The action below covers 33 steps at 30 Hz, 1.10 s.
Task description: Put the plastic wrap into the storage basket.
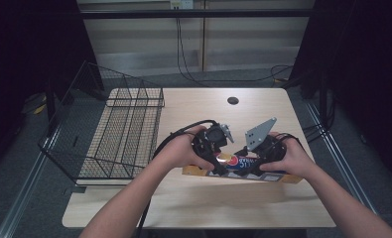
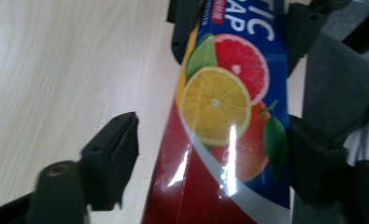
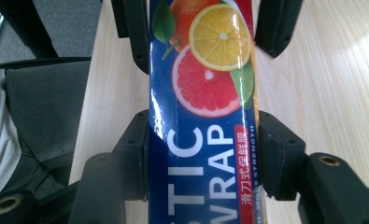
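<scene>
A long plastic wrap box [image 1: 240, 162], blue and red with citrus pictures, lies lengthwise near the table's front edge. My right gripper [image 3: 205, 142] is shut on the box [image 3: 203, 93], with both pads pressed against its long sides beside the "WRAP" lettering. My left gripper [image 2: 215, 140] straddles the box [image 2: 219, 107] at the fruit picture. Its left pad [image 2: 114, 154] stands clear of the box with bare table between them, while its other pad sits at the box's far edge. In the high view the left gripper [image 1: 218, 166] and right gripper [image 1: 255, 166] face each other over the box.
A black wire basket [image 1: 124, 134] stands on the left part of the wooden table [image 1: 193, 208], partly overhanging its edge. A round cable hole [image 1: 232, 100] lies at the back. Dark chair fabric [image 3: 42, 107] sits past the table edge near me.
</scene>
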Each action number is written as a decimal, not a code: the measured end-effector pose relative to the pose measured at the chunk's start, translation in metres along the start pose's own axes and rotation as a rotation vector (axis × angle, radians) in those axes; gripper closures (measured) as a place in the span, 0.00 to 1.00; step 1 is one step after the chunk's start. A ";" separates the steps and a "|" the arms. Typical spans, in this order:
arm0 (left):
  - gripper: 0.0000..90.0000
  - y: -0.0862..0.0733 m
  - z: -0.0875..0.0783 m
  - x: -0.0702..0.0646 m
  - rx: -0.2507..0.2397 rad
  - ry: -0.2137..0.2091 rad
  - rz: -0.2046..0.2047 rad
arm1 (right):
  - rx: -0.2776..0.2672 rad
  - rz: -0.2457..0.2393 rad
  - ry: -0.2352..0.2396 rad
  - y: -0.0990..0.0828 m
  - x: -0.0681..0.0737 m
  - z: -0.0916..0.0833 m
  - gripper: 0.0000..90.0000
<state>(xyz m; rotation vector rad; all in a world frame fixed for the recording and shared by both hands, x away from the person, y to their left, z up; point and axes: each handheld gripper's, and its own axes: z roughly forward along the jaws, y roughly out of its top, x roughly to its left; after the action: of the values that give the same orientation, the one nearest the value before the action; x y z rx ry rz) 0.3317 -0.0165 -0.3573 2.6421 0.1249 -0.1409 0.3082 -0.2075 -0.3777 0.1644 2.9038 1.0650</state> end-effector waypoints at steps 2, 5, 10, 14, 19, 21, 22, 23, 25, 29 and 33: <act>0.42 0.001 0.000 -0.001 0.015 -0.011 0.002 | 0.003 -0.011 -0.001 0.000 0.000 0.000 0.50; 0.43 0.002 -0.001 -0.005 0.040 -0.012 -0.031 | -0.001 -0.014 0.015 0.000 0.000 0.001 0.50; 0.44 0.003 -0.009 -0.010 0.051 -0.011 -0.056 | -0.039 -0.019 0.047 0.000 -0.001 0.002 0.50; 0.46 0.005 -0.019 -0.015 0.063 0.009 -0.060 | -0.095 -0.020 0.066 0.002 -0.003 0.001 0.49; 0.48 0.009 -0.028 -0.019 0.064 0.004 -0.095 | -0.143 -0.022 0.079 0.003 -0.004 -0.002 0.47; 0.49 0.013 -0.035 -0.020 0.072 0.003 -0.105 | -0.192 -0.002 0.084 0.004 -0.005 -0.004 0.44; 0.50 0.019 -0.041 -0.021 0.089 0.015 -0.103 | -0.211 -0.002 0.085 0.004 -0.005 -0.005 0.44; 0.50 0.021 -0.044 -0.021 0.093 0.014 -0.120 | -0.227 0.007 0.087 0.004 -0.006 -0.006 0.43; 0.50 0.024 -0.048 -0.021 0.107 0.026 -0.115 | -0.249 0.016 0.087 0.004 -0.006 -0.006 0.41; 0.50 0.032 -0.063 -0.019 0.143 0.070 -0.135 | -0.334 0.056 0.016 0.000 -0.008 -0.011 0.22; 0.50 0.030 -0.075 -0.011 0.150 0.079 -0.188 | -0.354 0.074 -0.064 -0.008 -0.012 -0.017 0.16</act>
<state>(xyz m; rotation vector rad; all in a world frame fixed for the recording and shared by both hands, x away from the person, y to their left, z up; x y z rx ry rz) 0.3305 -0.0077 -0.2763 2.7829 0.4047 -0.1117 0.3177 -0.2256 -0.3697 0.2852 2.6172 1.5306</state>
